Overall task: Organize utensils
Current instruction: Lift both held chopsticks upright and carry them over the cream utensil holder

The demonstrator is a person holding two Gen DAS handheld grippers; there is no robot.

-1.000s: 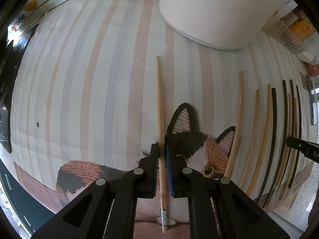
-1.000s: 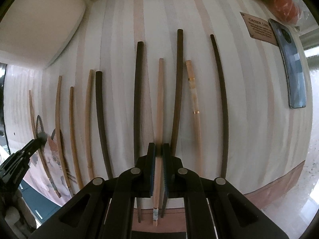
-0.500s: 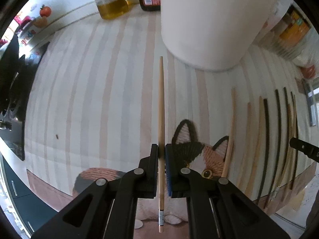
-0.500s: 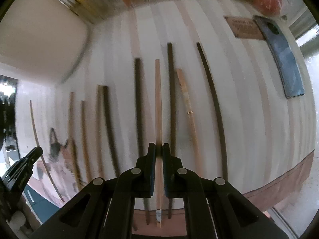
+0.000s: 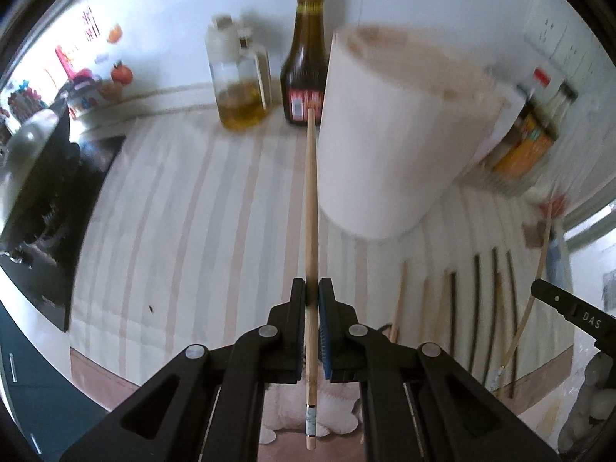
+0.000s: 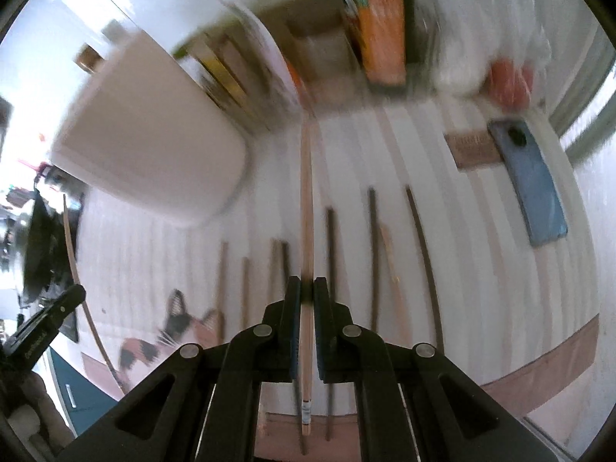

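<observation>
Beside the white container [image 5: 389, 134], left gripper [image 5: 312, 300] pinches one pale chopstick [image 5: 311, 208]; right gripper [image 6: 307, 300] pinches another [image 6: 306, 208], both lifted. Risk: long tips striking the container's wall, twisting out of grip.

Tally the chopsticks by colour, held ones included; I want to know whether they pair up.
Light chopsticks: 6 (4 lying, 1 each in the jaws of the left gripper and right gripper)
Dark chopsticks: 4
Total: 10
</observation>
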